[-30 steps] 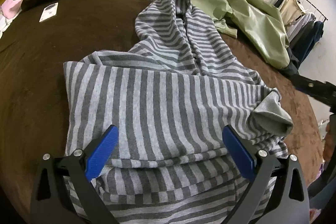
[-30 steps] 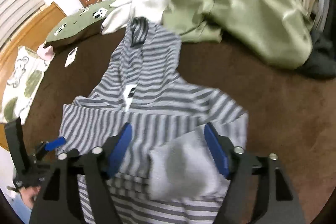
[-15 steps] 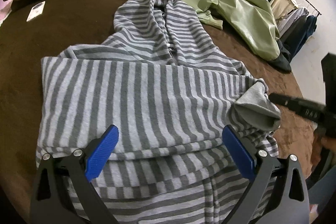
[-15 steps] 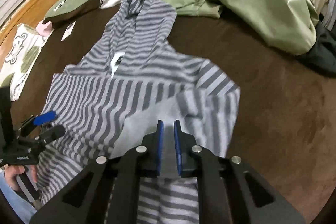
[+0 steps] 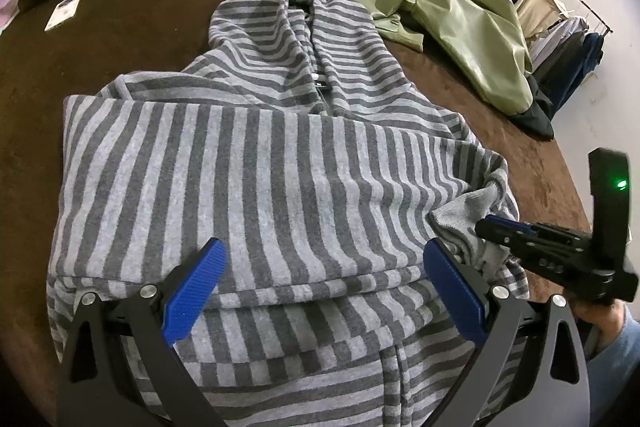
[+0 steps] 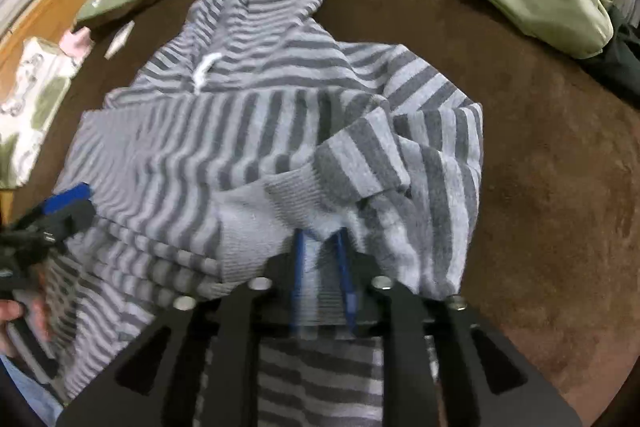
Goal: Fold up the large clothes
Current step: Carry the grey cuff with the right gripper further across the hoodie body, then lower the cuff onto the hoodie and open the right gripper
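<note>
Hoodie: spread on the brown bed, sleeves folded across.
Cuff: pinched narrowly by the right gripper, whose jaws have just been opening; slippage is risked.
Left gripper: held wide, empty, above the hem.

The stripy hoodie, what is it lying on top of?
The striped hoodie lies on a brown blanket covering the bed. Brown shows on both sides of it. Whatever sits directly beneath the hoodie is covered, so nothing else can be seen there.
</note>
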